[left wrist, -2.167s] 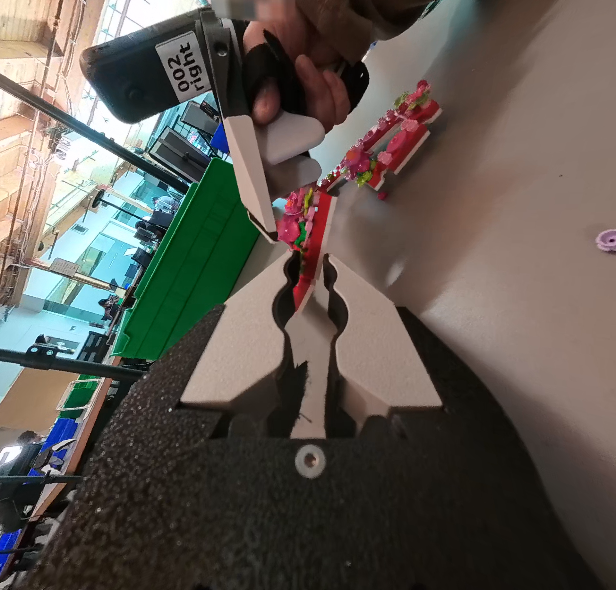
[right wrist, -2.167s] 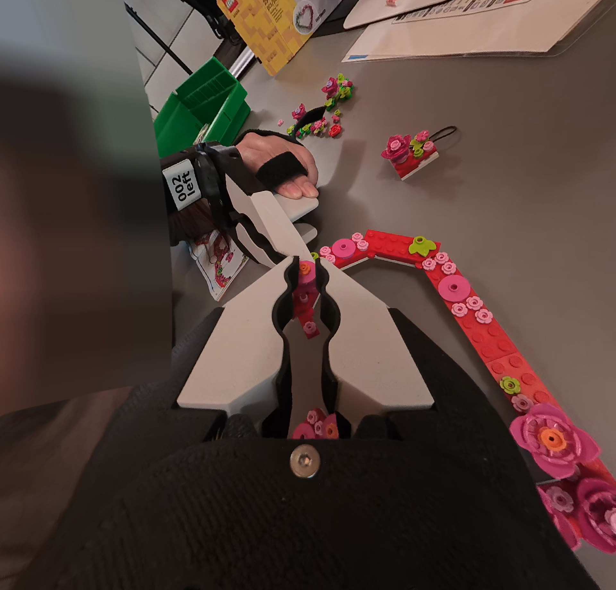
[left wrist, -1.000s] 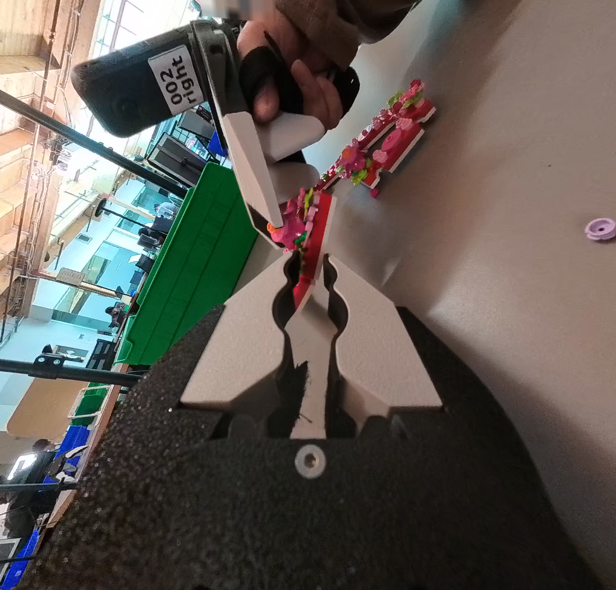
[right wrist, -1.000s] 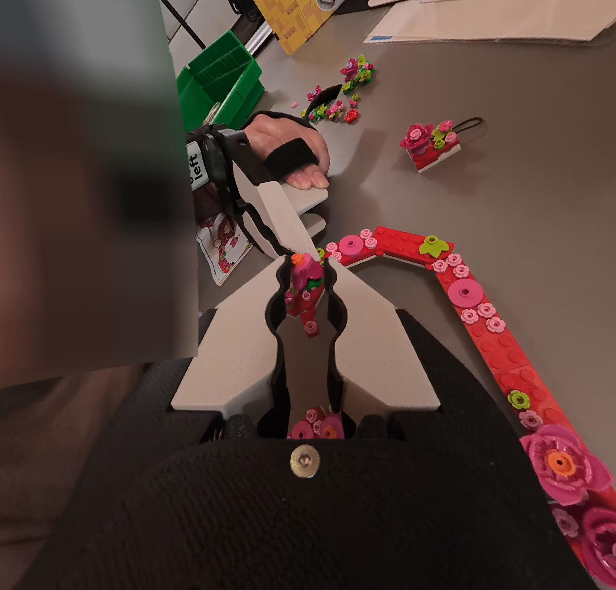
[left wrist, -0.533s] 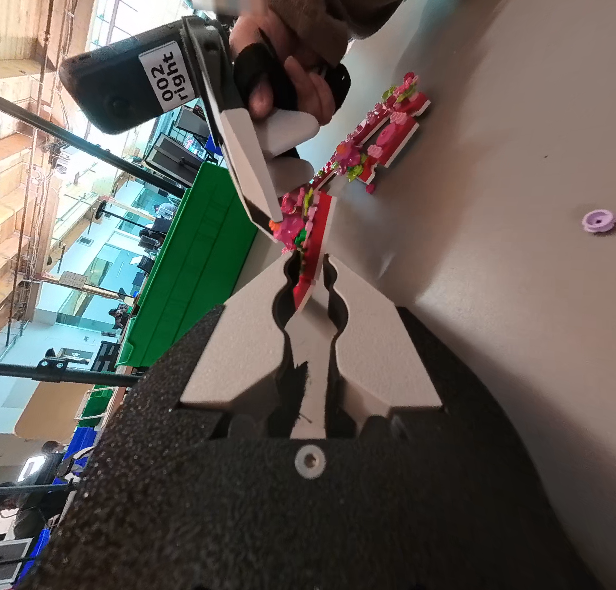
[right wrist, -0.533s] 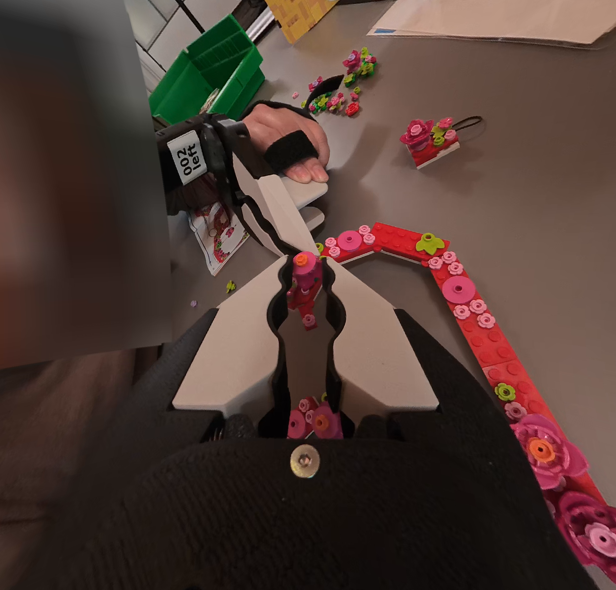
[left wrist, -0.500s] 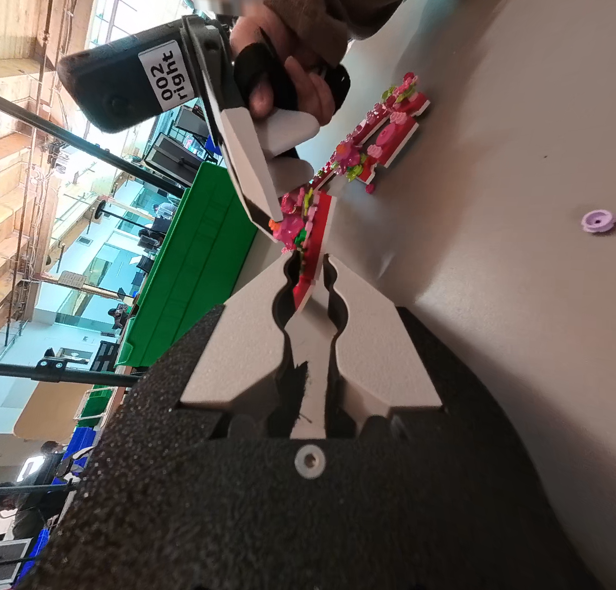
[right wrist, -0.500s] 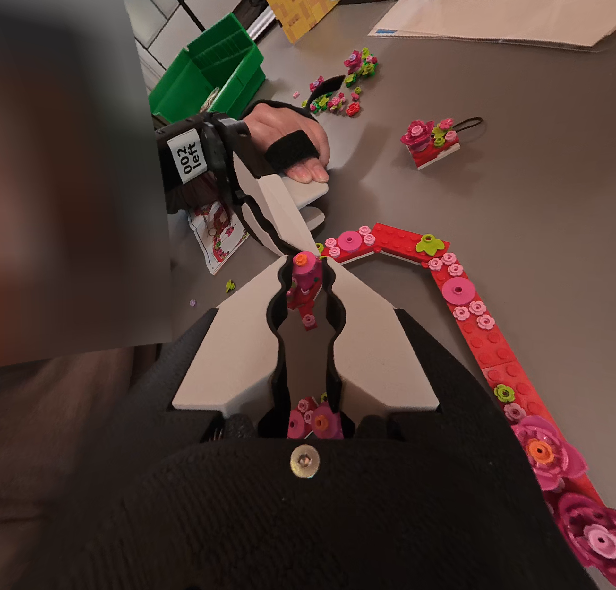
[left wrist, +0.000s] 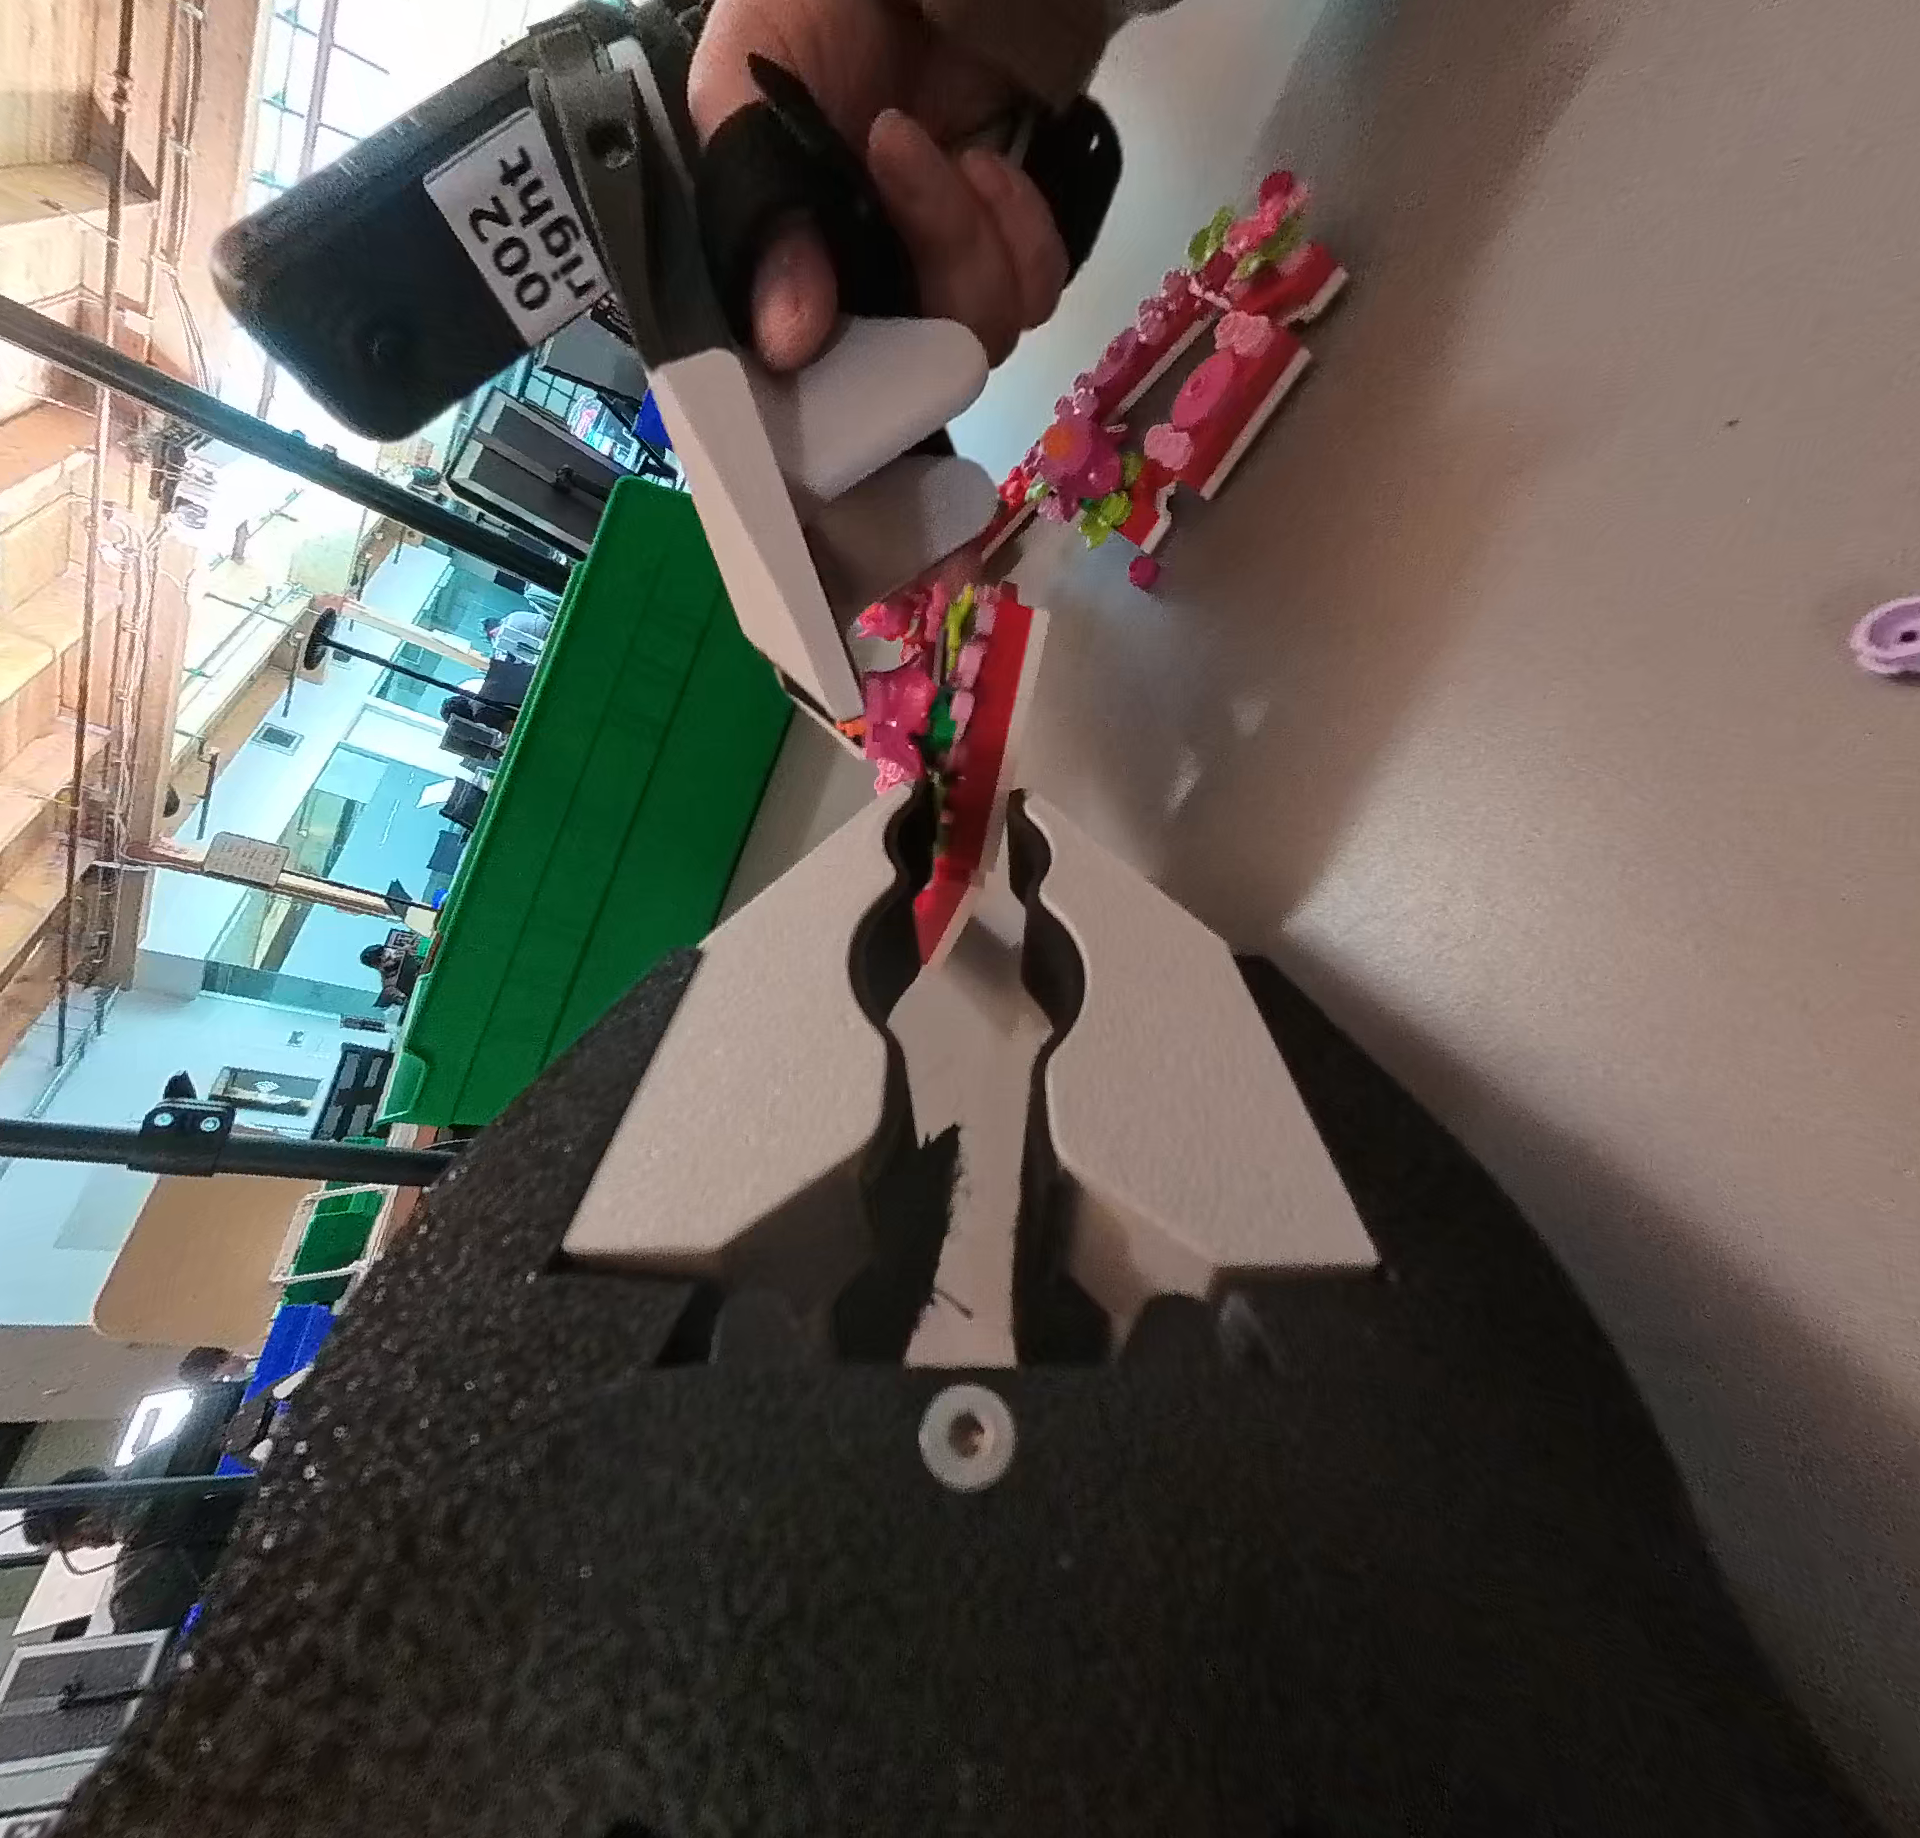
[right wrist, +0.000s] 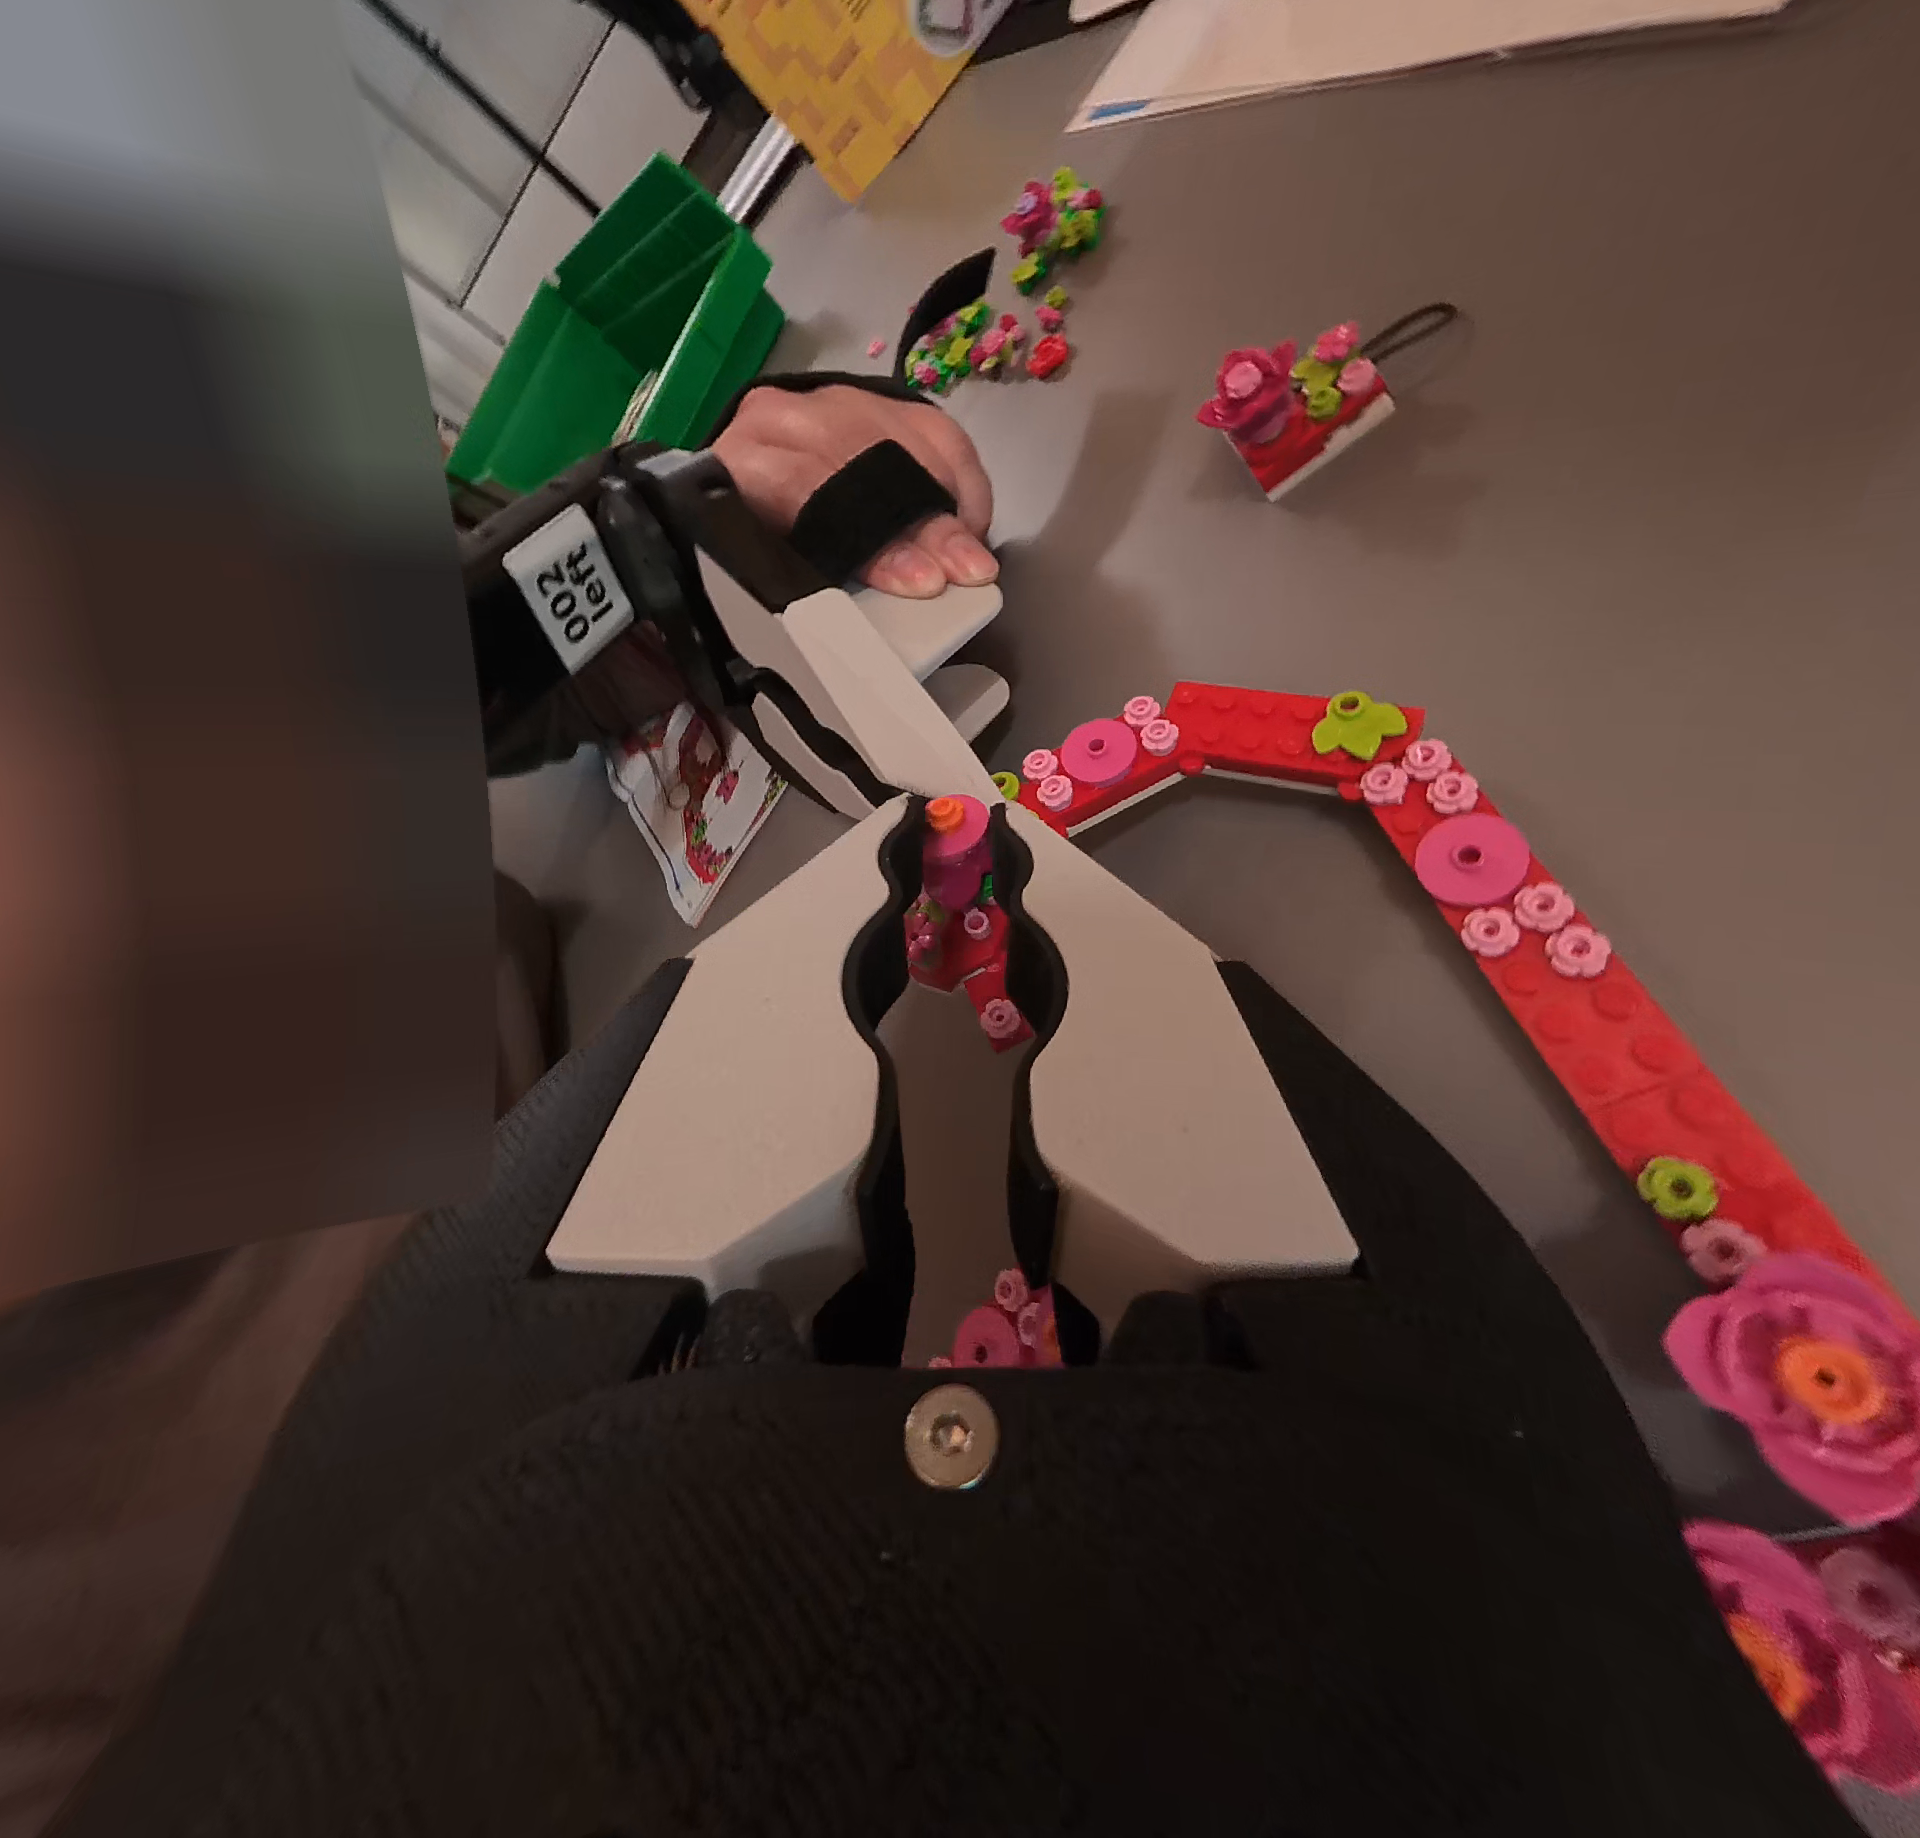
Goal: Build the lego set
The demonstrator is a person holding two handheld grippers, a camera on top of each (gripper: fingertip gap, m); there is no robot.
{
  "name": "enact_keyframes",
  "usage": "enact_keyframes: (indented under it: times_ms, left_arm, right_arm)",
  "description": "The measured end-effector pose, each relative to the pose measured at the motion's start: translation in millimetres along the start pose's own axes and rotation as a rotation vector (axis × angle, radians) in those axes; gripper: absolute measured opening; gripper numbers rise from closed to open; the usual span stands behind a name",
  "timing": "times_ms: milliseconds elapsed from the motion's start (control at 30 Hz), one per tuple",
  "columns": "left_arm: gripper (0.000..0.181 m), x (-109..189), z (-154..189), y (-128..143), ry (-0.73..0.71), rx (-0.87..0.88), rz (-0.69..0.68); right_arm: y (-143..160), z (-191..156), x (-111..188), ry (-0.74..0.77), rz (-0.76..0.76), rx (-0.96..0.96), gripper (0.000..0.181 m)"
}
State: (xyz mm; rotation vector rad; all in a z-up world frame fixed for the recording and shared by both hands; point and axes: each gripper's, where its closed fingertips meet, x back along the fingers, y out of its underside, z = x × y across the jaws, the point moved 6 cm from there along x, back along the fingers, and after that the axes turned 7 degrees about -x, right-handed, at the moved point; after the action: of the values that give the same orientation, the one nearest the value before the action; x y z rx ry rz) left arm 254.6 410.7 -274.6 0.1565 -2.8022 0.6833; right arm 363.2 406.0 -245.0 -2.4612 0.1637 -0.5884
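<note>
My left gripper (left wrist: pixel 961 812) is shut on the edge of a red plate with a white underside (left wrist: pixel 987 749), held on edge above the grey table. A magenta flower (left wrist: pixel 899 708) sits on the plate's face. My right gripper (right wrist: pixel 954 812) is shut on that magenta flower (right wrist: pixel 956 848), which has an orange centre. In the left wrist view the right gripper (left wrist: pixel 847 728) comes down from the upper left onto the flower. A long red frame with pink flowers (right wrist: pixel 1621 1019) runs right and down from the grippers. The left gripper's fingers (right wrist: pixel 883 676) reach in from the upper left.
A green bin (right wrist: pixel 623 365) and a yellow box (right wrist: pixel 831 53) stand at the back left, with paper sheets (right wrist: pixel 1455 22) behind. Loose flower pieces (right wrist: pixel 997 334), a small red flowered block with a black loop (right wrist: pixel 1288 417) and a leaflet (right wrist: pixel 696 801) lie nearby. A lilac round piece (left wrist: pixel 1891 635) lies alone. My left and right fingertips are right by each other.
The right gripper has shifted slightly, and the magenta flower now sits between its tips against the red plate. The left gripper has kept its hold.
</note>
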Motion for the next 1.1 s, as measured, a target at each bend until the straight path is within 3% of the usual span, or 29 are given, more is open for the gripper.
enact_keyframes:
  times_ms: [33,300,600,833,1100]
  left_arm:
    - [0.011,0,1,0,0.0,-0.008,-0.004]
    - [0.011,-2,4,3,-0.004,-0.085,-0.044]
    - [0.011,-4,8,2,0.003,-0.135,-0.054]
    - [0.011,-4,8,1,0.006,-0.128,-0.051]
    - [0.011,-4,9,0,0.009,-0.129,-0.045]
  right_arm:
    - [1,1,0,0.006,0.008,-0.015,0.011]
    - [-1,6,12,0.072,0.055,0.03,0.01]
    - [16,36,23,0.404,-0.141,0.205,0.011]
    - [19,35,26,0.385,-0.175,0.276,0.025]
    - [21,28,23,0.38,-0.205,0.446,0.027]
